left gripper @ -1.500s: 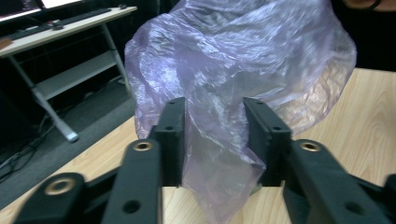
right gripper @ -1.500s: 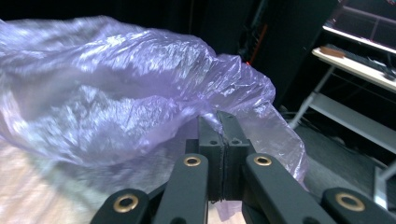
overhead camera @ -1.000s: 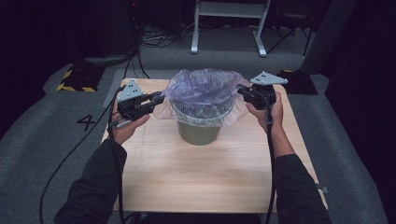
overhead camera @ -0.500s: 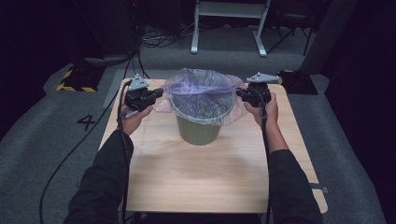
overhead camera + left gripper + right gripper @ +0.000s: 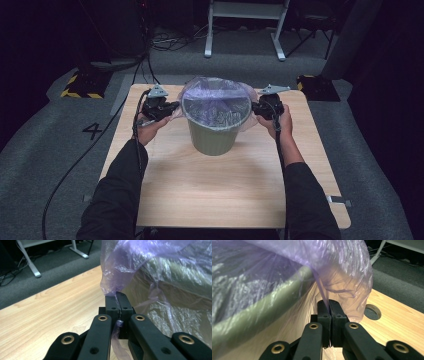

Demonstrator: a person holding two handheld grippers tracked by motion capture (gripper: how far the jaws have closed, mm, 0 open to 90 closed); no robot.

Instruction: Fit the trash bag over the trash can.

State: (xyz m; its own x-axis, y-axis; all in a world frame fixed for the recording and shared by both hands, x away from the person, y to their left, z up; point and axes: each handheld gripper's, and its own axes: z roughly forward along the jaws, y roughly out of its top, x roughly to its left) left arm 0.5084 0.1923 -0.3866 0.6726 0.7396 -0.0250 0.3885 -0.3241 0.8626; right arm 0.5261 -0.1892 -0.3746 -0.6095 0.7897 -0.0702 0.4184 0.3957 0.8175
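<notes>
Now the left gripper (image 5: 117, 298) and right gripper (image 5: 329, 305) each pinch the purple bag (image 5: 215, 102) edge, jaws closed; the green bin (image 5: 214, 137) stands between them on the table (image 5: 225, 190)

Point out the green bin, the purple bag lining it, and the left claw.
Green plastic bin (image 5: 212, 141), high view, front wall.
Translucent purple plastic bag (image 5: 216, 106), high view, film stretched over the rim.
Left claw (image 5: 117, 302), left gripper view, closed tips.
</notes>
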